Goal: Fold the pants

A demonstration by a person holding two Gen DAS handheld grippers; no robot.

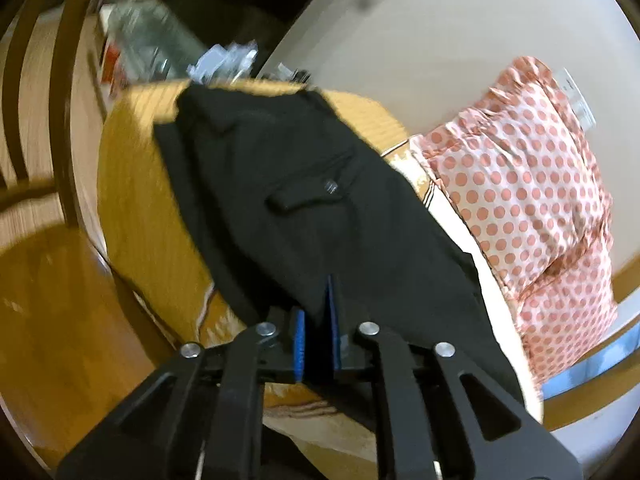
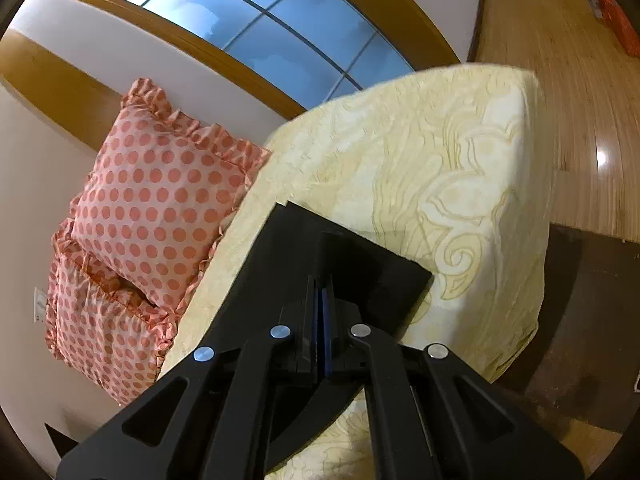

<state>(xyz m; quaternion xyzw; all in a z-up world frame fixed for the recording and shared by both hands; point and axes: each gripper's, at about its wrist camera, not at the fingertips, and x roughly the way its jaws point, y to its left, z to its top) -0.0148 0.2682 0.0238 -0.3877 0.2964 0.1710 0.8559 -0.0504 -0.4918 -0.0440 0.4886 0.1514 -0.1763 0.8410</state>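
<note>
Now my left gripper (image 1: 318, 332) pinches the near edge of the black pants (image 1: 304, 200). They stretch long, away from me, across the bed (image 1: 132, 184). My right gripper (image 2: 322, 320) pinches a corner too.

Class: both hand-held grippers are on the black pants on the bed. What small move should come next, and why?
Probably lift both ends together: the left hand-held gripper and right hand-held gripper are each shut on the black fabric pants, which lie on the yellow patterned bedspread.
</note>
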